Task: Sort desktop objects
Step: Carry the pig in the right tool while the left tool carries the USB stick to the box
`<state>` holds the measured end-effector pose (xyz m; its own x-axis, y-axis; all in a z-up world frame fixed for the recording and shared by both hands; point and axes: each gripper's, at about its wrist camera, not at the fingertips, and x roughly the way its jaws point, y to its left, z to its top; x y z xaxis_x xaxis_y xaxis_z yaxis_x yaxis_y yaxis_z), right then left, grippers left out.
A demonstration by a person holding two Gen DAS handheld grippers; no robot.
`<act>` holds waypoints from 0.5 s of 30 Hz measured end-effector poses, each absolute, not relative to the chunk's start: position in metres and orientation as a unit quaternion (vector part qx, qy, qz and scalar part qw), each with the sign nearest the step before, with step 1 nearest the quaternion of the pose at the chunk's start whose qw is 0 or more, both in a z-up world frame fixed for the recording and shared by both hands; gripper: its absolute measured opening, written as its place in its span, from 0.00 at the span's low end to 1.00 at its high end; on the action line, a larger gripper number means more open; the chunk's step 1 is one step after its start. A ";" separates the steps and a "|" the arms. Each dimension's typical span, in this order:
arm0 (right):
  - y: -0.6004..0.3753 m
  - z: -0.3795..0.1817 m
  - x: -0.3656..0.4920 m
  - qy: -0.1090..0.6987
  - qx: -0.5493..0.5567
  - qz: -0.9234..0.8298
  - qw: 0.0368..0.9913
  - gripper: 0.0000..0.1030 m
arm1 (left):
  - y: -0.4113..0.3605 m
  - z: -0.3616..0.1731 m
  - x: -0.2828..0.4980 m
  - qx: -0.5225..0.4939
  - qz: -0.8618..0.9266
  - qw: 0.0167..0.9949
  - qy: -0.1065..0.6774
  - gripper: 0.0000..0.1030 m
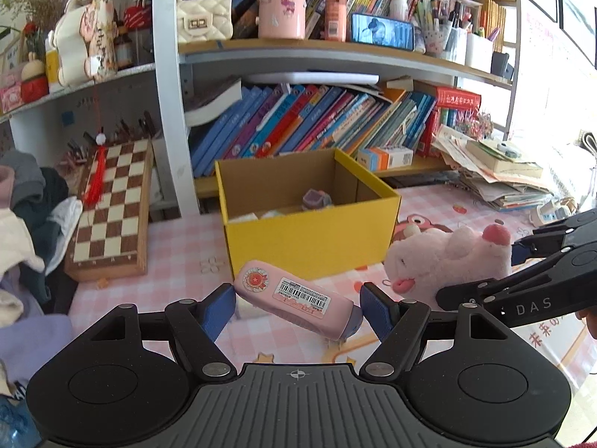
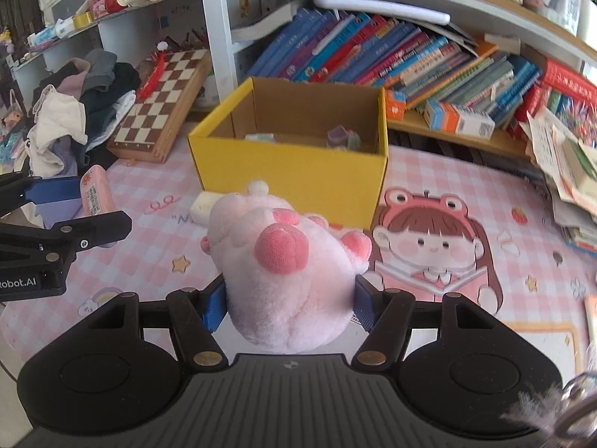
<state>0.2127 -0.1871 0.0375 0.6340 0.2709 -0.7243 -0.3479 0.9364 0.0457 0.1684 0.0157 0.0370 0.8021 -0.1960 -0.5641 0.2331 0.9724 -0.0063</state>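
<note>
A pink case with a barcode label [image 1: 298,296] lies tilted between the blue pads of my left gripper [image 1: 298,308]; the jaws stand wide and a gap shows on the right side. It also shows in the right wrist view [image 2: 95,190]. My right gripper [image 2: 289,304] is shut on a pink plush pig [image 2: 283,272], held above the mat; the plush also shows in the left wrist view [image 1: 447,257]. An open yellow cardboard box [image 1: 309,239] stands just behind, with a few small items inside [image 2: 343,136].
A pink checked mat [image 2: 466,201] covers the desk. A folded chessboard [image 1: 112,205] leans at the left beside a clothes pile [image 2: 74,119]. Book shelves [image 1: 317,119] run behind. A stack of papers and books [image 1: 496,171] sits at the right.
</note>
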 end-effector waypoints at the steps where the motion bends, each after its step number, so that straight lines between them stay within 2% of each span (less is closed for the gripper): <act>1: -0.186 0.040 0.216 0.390 -0.051 0.172 0.903 0.62 | 0.016 0.039 0.171 0.031 -0.113 0.949 0.292 0.72; 15: -0.179 0.073 0.259 0.351 -0.088 0.192 0.912 0.62 | 0.009 0.067 0.201 0.046 -0.118 0.957 0.261 0.72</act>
<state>0.2593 -0.1790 0.0732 0.6798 0.2883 -0.6744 -0.4115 0.9111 -0.0253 0.2011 0.0092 0.0667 0.8359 -0.2012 -0.5107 0.2496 0.9680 0.0271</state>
